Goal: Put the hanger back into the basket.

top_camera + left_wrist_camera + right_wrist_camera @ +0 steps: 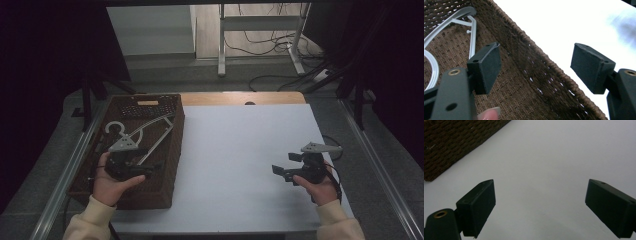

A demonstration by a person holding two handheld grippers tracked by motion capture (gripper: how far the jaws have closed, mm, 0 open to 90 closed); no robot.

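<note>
Two cream sleeves enter from the bottom edge of the high view, each hand holding a black gripper. On the left, the left gripper [131, 162] hovers over the near part of a brown woven basket [172, 165] that sits along the left side of a pale surface [240, 150]. Its jaws stand wide apart with nothing between them; in the left gripper view one jaw sits above the basket's inside while the other is out past the basket's rim, over the surface. A white plastic clothes hanger [145, 131] lies inside the basket, just beyond the left gripper, its hook toward the basket's far left corner. Well apart on the right side, the right gripper [286, 167] is held low over bare surface, its jaws also wide open and empty, pointing toward the basket.
</note>
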